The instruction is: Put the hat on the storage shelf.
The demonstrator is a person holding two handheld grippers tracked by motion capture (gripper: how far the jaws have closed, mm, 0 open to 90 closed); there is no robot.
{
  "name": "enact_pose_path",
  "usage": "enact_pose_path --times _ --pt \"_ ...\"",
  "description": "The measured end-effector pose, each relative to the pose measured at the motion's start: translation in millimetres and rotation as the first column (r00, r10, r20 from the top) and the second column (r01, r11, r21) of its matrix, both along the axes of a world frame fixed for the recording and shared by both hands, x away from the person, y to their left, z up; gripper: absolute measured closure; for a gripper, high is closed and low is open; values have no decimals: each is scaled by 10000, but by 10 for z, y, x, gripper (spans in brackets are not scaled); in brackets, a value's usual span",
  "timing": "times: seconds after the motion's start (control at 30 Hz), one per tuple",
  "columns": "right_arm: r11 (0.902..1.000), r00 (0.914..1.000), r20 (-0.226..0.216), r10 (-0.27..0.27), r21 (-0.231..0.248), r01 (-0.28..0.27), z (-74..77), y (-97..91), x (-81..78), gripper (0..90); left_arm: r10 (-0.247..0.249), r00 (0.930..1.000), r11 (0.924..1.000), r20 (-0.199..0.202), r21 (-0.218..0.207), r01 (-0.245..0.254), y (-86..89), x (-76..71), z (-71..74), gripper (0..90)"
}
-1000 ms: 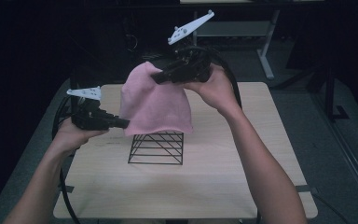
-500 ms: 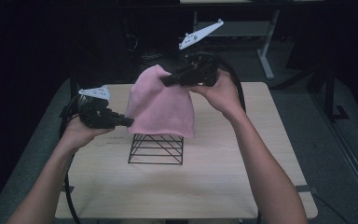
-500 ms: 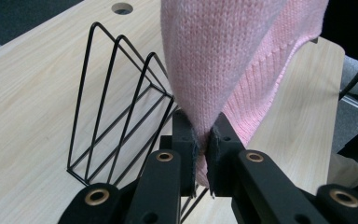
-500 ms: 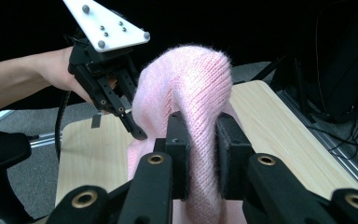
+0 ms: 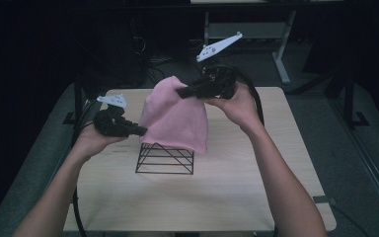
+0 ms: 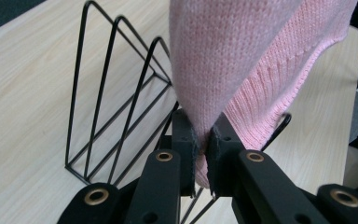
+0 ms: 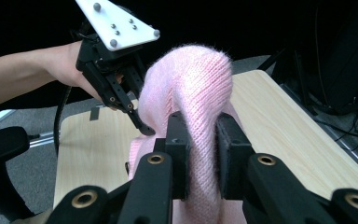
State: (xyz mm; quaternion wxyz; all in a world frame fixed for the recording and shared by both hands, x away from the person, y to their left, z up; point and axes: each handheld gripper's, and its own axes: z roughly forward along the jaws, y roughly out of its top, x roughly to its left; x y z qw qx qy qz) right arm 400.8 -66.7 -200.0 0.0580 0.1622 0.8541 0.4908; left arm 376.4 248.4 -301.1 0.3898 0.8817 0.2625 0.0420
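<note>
Both the left tongs (image 5: 139, 130) and the right tongs (image 5: 181, 92) pinch the pink knitted cloth (image 5: 175, 116) above the wire rack (image 5: 165, 158), so the draping step is probably in hand; next it needs lowering onto the rack.

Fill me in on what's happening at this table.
A person is working with a gripper in each hand, holding a pink knitted cloth up over a black wire rack that stands on the wooden table. The left gripper has its jaws pinched on the cloth's lower edge. The right gripper has its jaws clamped on a thicker bunch of the cloth at its top. The cloth hangs between them, and its lower hem drapes over the rack's top.
</note>
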Motion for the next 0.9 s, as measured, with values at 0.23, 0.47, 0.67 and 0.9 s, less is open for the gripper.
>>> enact_pose_path --times 0.23,0.47,0.67,0.9 --pt "9994 9994 -108 340 -53 -340 -54 127 -49 769 106 9999 9999 -60 -56 -107 110 -91 -67 833" --pt "9977 9973 -347 647 -182 -654 -85 241 -94 766 161 9999 9999 -34 13 -161 210 -163 -117 833" --pt "9959 9950 -518 849 -267 -864 -141 316 -95 763 269 9996 9996 -128 54 -268 251 -206 -200 833" --pt "9941 9915 -807 1016 -307 -1043 -276 364 -79 760 348 9991 9992 -257 221 -343 290 -230 -310 833"
